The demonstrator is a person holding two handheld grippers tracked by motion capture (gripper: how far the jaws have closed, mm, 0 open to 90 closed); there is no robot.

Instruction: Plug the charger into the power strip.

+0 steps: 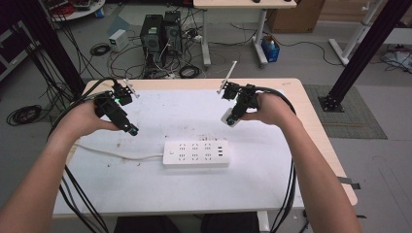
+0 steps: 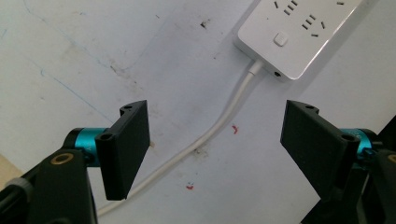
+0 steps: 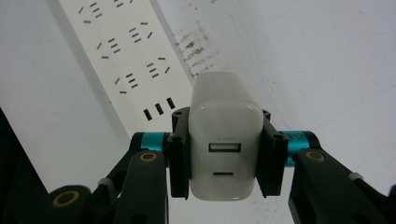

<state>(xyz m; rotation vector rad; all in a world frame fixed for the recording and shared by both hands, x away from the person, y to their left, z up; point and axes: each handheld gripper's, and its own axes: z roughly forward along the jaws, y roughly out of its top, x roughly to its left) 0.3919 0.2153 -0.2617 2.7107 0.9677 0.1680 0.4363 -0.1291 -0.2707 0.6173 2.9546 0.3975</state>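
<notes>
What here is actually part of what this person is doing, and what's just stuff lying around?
Part of the job, as far as I can judge:
- white charger, clamped in the right gripper
- white power strip and its cord
- left gripper, jaws open over the cord

Just lying about:
- computer towers on the floor
- loose cables
- blue box under the far desk

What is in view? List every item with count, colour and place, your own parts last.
power strip: one, white, middle of the table, lying flat
power strip cable: one, white, runs left from the strip across the table
charger: one, white, two ports facing the camera, clamped in the right gripper above the table
table: one, white stained top with light wood edge
computer towers: two, black, floor beyond the table
left gripper: one, black and teal, jaws apart over the cable
right gripper: one, black and teal, jaws closed on the charger
</notes>
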